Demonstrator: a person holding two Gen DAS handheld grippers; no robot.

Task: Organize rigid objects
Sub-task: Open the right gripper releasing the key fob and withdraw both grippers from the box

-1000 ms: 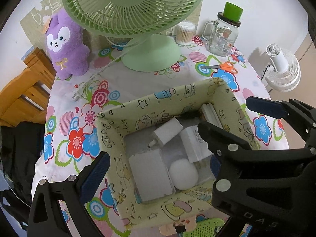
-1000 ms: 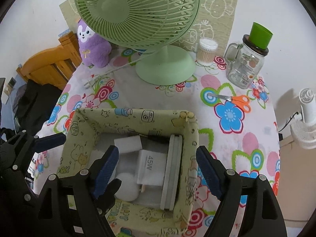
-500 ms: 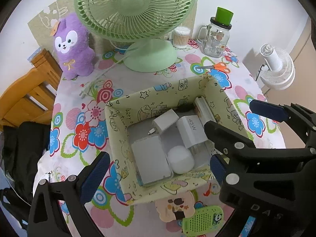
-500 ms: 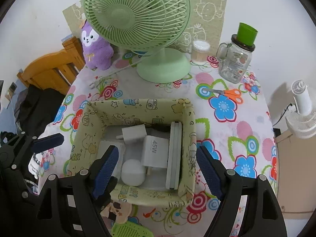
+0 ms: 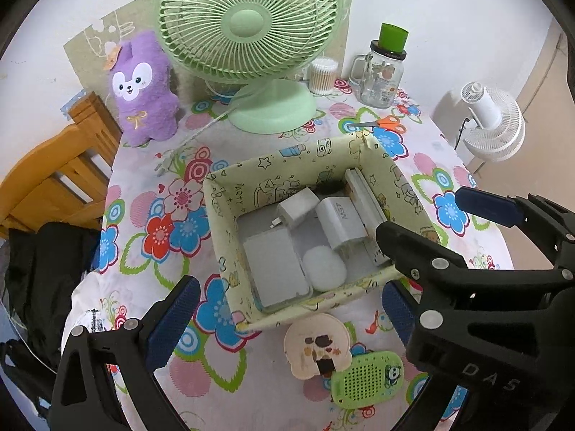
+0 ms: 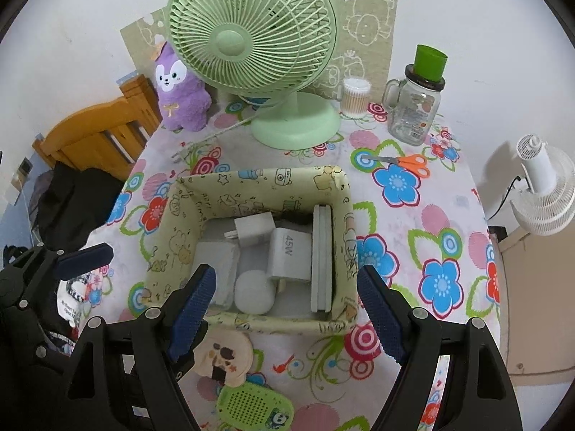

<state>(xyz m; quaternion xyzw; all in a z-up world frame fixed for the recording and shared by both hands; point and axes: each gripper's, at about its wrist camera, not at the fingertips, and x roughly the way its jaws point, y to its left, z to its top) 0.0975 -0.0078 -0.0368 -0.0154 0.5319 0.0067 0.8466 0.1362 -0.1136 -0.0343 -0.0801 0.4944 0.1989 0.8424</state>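
now both the left gripper (image 5: 284,309) and right gripper (image 6: 284,305) hover with fingers spread wide, gripping nothing, above the fabric box (image 6: 251,183) mid-worktop; a green fan (image 6: 251,36) stands at twelve o'clock.

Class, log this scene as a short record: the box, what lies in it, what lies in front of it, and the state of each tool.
box: yellow-green, open-topped
in box: 45W charger, small plug, round white case, flat white pack, slab on edge
in front of box: beige pad, green case
left tool: open, empty
right tool: open, empty
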